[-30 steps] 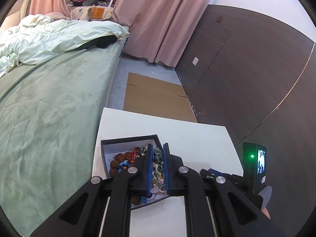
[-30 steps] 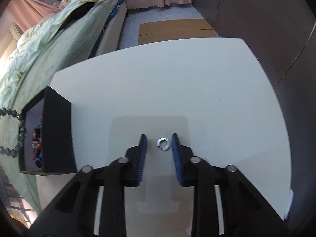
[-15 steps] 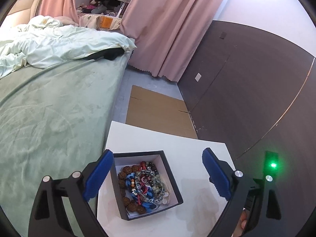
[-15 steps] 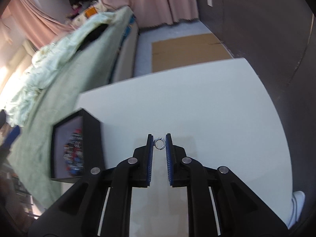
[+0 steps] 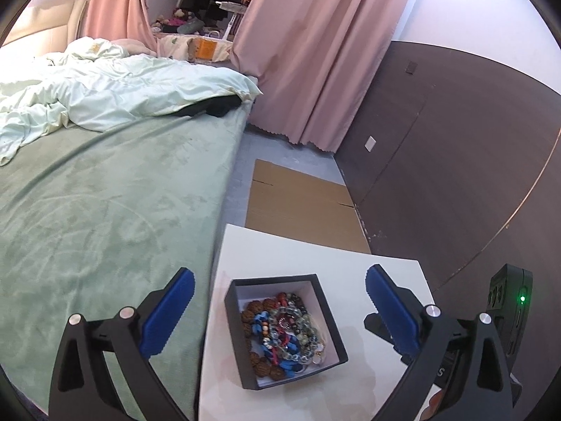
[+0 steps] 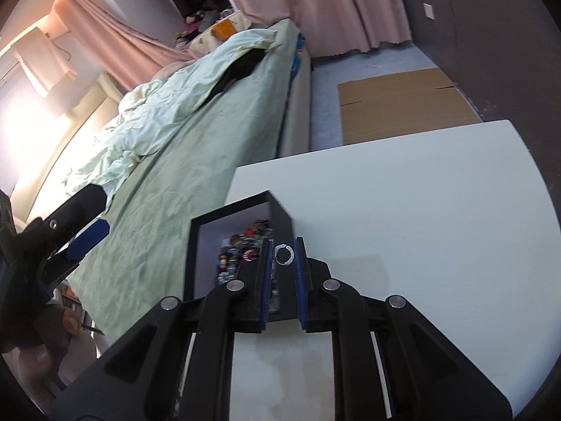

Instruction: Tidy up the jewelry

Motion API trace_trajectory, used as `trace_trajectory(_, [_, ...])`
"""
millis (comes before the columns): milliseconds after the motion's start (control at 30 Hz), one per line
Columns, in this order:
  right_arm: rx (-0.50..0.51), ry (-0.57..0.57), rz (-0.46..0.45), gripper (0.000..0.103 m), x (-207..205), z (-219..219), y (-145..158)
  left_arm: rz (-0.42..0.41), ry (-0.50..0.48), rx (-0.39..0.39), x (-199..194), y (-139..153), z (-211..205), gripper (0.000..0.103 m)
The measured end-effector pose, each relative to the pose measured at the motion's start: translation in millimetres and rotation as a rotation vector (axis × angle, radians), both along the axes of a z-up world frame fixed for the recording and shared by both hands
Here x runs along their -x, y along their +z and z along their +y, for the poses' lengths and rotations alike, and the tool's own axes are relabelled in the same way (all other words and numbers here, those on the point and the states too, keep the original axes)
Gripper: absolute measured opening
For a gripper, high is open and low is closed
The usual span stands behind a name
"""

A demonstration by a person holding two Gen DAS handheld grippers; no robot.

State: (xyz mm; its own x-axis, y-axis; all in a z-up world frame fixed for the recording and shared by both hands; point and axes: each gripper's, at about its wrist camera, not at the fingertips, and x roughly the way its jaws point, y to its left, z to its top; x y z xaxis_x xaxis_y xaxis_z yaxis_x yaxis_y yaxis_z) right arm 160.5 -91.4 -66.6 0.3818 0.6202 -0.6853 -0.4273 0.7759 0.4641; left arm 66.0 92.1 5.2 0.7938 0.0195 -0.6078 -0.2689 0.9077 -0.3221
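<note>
Many beaded bracelets (image 5: 285, 329) fill black box (image 5: 234, 319) (right tool (image 6: 284, 242) grips ring (image 6: 283, 255))

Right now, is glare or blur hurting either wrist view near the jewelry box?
Left wrist view: evenly lit, the jewelry box and its beads are sharp; fisheye bends the wall panels. Right wrist view: strong glare washes out the upper left by the bed, away from the box; the silver ring in the right gripper reads clearly; edges slightly soft.

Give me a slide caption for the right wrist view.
Right gripper carries a silver ring to the black jewelry box on the white table.
</note>
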Motion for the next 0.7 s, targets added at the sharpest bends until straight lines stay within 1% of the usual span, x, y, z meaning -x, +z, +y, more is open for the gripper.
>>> trace_trajectory(167, [-0.028, 0.031, -0.004, 0.014, 2.0, 15.4, -0.6, 0.010, 0.009, -0.001, 1.4, -0.9, 5.0, 0.095])
trace_trajectory(267, [-0.013, 0.051, 0.001, 0.014, 1.5, 27.5, -2.6, 0.010, 0.010, -0.005, 2.8, -0.4, 5.6, 0.095])
trace_trajectory(300, [-0.003, 0.054, 0.014, 0.019, 0.6, 30.1, -4.7, 0.010, 0.010, -0.006, 3.2, -0.3, 6.0, 0.095])
trace_trajectory(333, [0.000, 0.053, 0.022, 0.026, -0.2, 30.1, -5.9, 0.011, 0.010, -0.005, 3.1, -0.4, 5.9, 0.095])
trace_trajectory(367, [0.001, 0.049, 0.025, 0.030, -0.8, 28.9, -6.1, 0.011, 0.009, -0.006, 3.1, -0.4, 5.8, 0.095])
trace_trajectory(400, [0.000, 0.042, 0.021, 0.037, -0.7, 25.4, -5.3, 0.013, 0.009, -0.007, 3.4, -0.4, 6.2, 0.095])
trace_trajectory(433, [0.000, 0.036, 0.018, 0.039, -0.8, 22.2, -4.5, 0.014, 0.008, -0.008, 3.9, -0.5, 6.4, 0.095])
trace_trajectory(600, [-0.016, -0.004, 0.033, 0.039, -3.4, -2.1, -1.7, 0.020, 0.006, -0.023, 5.4, -1.6, 4.4, 0.095])
trace_trajectory(633, [-0.015, -0.015, 0.037, 0.046, -3.4, -8.0, -1.2, 0.023, 0.012, -0.031, 6.0, -2.0, 3.8, 0.095])
trace_trajectory(667, [-0.016, -0.022, 0.036, 0.055, -2.9, -12.6, -0.5, 0.025, 0.014, -0.036, 6.2, -2.8, 2.9, 0.095])
trace_trajectory(700, [-0.021, -0.041, 0.024, 0.081, -1.1, -20.0, 2.2, 0.026, 0.013, -0.038, 7.0, -3.6, 1.3, 0.095])
